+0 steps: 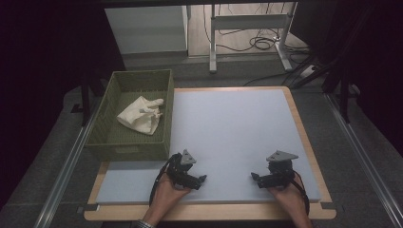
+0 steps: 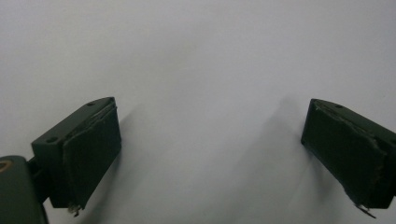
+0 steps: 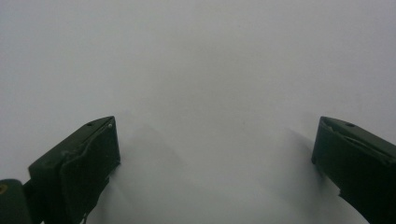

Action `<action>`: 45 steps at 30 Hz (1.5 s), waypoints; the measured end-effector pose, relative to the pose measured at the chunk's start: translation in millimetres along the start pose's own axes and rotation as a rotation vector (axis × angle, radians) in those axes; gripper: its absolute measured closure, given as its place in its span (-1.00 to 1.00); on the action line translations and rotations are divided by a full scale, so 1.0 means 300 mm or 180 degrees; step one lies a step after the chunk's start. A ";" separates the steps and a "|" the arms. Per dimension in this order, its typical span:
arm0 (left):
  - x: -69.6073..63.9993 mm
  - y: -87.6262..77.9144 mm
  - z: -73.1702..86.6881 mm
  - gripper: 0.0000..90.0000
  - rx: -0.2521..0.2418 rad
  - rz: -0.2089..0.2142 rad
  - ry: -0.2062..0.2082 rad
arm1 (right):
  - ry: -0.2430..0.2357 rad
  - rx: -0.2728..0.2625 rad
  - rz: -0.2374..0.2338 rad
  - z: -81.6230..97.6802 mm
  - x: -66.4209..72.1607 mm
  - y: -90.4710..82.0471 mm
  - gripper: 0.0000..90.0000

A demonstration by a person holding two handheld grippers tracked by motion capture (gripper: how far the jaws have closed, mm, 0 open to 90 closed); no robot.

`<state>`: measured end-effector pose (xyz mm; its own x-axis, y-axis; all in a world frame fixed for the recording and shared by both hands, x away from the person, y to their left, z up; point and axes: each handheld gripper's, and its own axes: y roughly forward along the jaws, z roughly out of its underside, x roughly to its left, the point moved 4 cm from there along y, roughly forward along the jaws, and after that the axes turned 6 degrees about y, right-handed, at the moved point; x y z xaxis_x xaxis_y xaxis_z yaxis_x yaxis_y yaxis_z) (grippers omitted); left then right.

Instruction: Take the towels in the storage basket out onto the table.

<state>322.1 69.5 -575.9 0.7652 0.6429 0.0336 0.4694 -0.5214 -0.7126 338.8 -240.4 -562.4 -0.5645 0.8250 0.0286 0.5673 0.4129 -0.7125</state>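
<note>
I am holding the left gripper (image 1: 202, 179) and the right gripper (image 1: 254, 177) with jaws standing wide and empty, both resting low over the pale grey foam mat (image 1: 228, 128). The crumpled cream cloth bag (image 1: 142, 115) is lying inside the green woven basket (image 1: 110, 97), well apart from both. I judge I am idling between steps; next I would need to reach the left gripper up into the basket.

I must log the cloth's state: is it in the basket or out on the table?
In. The cream cloth lies crumpled on the floor of the green basket, beside the grey table mat.
</note>
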 end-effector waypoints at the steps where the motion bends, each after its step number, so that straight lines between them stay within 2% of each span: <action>1: 0.000 0.000 0.000 -0.90 0.0000 0.0000 0.0000 | 0.0000 0.0000 0.0000 0.000 0.000 0.000 -0.98; 23: 0.000 0.000 0.000 -0.90 0.0006 0.0013 -0.0002 | 0.0006 0.0000 -0.0004 0.000 0.000 0.000 -0.98; 38: -0.002 -0.001 -0.004 -0.92 0.0019 0.0030 0.0046 | 0.0005 -0.0002 -0.0005 0.000 0.000 0.000 -0.98; 45: -0.009 -0.007 -0.022 -0.91 0.0011 0.0084 0.0072 | 0.0006 -0.0001 -0.0004 0.001 0.000 -0.001 -0.98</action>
<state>321.8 65.2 -569.8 0.7871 0.6161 0.0306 0.4475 -0.5361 -0.7157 338.6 -240.5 -562.4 -0.5640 0.8252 0.0307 0.5669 0.4139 -0.7123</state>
